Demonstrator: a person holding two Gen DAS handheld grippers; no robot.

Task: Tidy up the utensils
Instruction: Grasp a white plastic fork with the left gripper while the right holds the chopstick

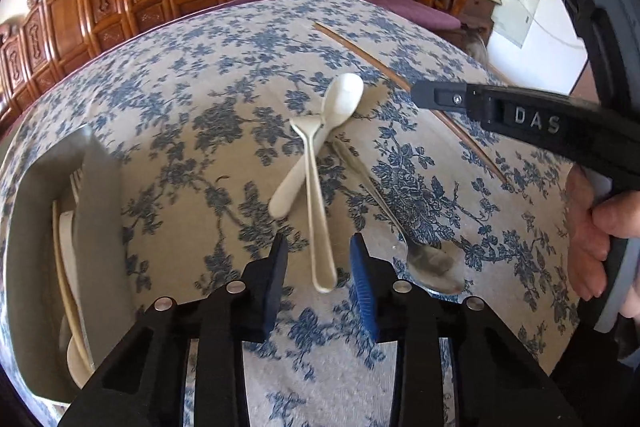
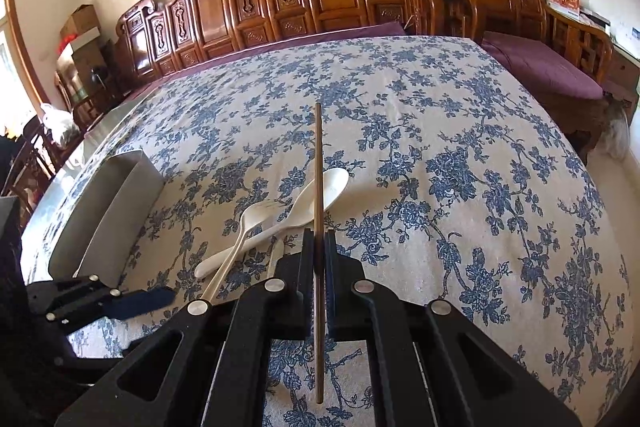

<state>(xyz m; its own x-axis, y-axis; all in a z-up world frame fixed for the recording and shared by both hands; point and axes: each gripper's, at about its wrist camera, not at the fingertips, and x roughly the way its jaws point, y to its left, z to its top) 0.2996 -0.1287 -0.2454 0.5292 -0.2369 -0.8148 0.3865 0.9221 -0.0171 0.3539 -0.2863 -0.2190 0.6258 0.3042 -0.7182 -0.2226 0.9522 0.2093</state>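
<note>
White spoons (image 1: 316, 163) crossed beside steel spoon (image 1: 404, 227)

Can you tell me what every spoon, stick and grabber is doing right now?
left gripper: open, straddling the thin white spoon's handle end
right gripper: shut on the chopstick
chopstick: clamped, sticking out forward
thin white spoon: lying across the big white spoon
big white spoon: lying underneath
metal spoon: lying flat on tablecloth
grey organizer: holds some utensils
</note>
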